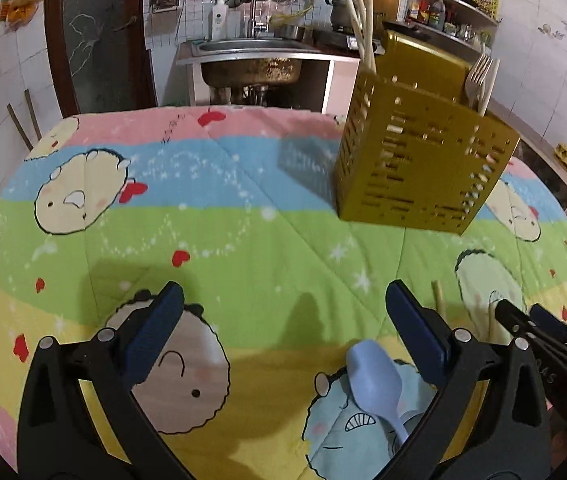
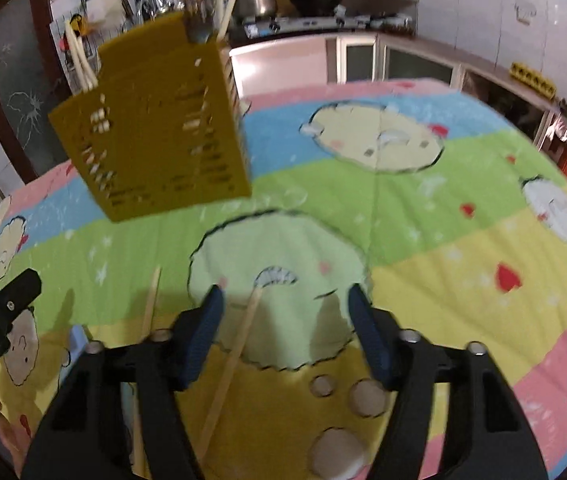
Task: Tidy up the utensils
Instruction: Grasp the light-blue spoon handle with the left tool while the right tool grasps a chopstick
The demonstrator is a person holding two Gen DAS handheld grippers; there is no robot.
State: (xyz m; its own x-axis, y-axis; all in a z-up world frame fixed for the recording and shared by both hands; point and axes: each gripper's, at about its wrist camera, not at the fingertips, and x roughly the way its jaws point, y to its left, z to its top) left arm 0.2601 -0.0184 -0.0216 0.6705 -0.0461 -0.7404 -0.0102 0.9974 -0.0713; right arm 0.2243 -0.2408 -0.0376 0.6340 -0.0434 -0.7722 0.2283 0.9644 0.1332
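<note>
A gold slotted utensil caddy (image 1: 423,160) stands on the cartoon-print cloth (image 1: 223,220), holding cream chopsticks (image 1: 363,28) and forks (image 1: 479,76). It also shows in the right wrist view (image 2: 155,128). My left gripper (image 1: 283,304) is open and empty above the cloth; a light blue spoon (image 1: 375,380) lies just inside its right finger. My right gripper (image 2: 283,304) is open, low over two loose chopsticks: one (image 2: 235,356) lies between its fingers near the left one, the other (image 2: 150,304) lies to the left. The right gripper's tip appears in the left wrist view (image 1: 519,316).
Behind the table are a steel sink (image 1: 251,48), hanging ladles, a stove with a pot (image 2: 259,2) and shelves with bottles. A dark door (image 1: 99,32) stands at the back left. The left gripper's tip enters the right wrist view (image 2: 7,300).
</note>
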